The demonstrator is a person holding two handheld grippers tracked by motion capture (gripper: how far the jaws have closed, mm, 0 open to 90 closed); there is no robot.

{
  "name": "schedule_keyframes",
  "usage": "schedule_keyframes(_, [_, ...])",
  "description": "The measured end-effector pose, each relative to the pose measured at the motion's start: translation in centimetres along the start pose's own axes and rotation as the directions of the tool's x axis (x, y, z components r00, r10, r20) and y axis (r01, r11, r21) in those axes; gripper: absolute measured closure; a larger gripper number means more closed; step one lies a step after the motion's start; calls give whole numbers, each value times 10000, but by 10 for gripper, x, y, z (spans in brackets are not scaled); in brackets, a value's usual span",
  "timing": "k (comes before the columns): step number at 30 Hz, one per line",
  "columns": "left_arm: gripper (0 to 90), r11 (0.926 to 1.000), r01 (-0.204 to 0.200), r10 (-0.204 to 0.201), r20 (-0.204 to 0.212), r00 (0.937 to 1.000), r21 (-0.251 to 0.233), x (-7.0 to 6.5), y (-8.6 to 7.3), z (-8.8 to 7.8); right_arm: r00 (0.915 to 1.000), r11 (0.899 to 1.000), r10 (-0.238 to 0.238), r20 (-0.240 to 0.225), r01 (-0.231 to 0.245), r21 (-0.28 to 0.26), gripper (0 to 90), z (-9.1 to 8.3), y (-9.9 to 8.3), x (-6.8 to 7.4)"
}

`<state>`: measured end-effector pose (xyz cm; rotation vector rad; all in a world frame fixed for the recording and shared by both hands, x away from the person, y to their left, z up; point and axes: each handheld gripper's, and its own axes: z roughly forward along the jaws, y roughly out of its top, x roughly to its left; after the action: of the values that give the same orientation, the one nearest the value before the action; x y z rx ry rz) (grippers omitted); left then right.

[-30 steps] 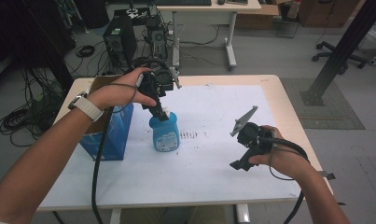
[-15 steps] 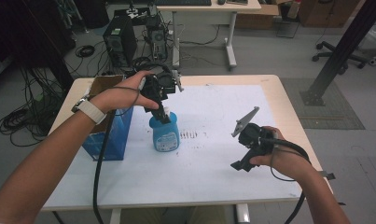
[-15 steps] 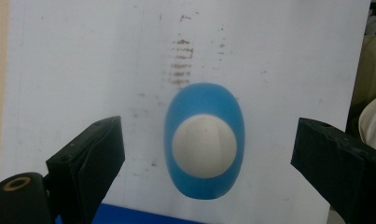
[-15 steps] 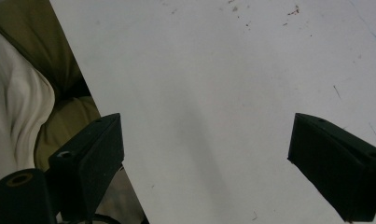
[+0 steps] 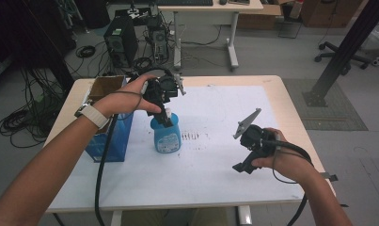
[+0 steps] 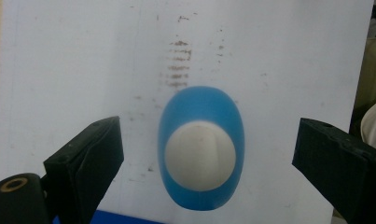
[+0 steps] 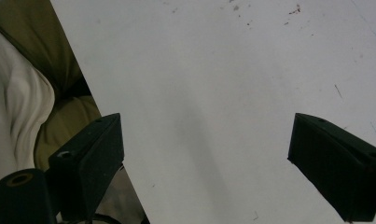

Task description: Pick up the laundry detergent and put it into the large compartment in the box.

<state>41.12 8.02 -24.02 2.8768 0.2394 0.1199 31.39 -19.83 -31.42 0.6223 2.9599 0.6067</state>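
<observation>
left hand-held gripper [image 6: 204,154] spread wide above blue bottle [image 6: 202,149], right hand-held gripper [image 7: 204,158] spread over bare table edge [image 7: 101,112]

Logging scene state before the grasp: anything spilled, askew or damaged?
Nothing spilled or tipped. The blue bottle stands upright with its white cap on. The only oddity is a patch of dark smudge marks on the white sheet beside the bottle; they look like old stains, not a fresh spill.

Both grippers, left [image 5: 164,117] and right [image 5: 243,167], are black, each trailing a black cable [image 5: 104,160]. White wristband [image 5: 92,115] on left wrist. Forearms unsleeved.
</observation>
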Motion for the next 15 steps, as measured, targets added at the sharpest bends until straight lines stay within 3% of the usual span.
schedule_keyframes(15, [86,10000,48,-48,60,10000,84,1,-4,16,10000,10000,9,-32,-9,37,106,2,0,0])
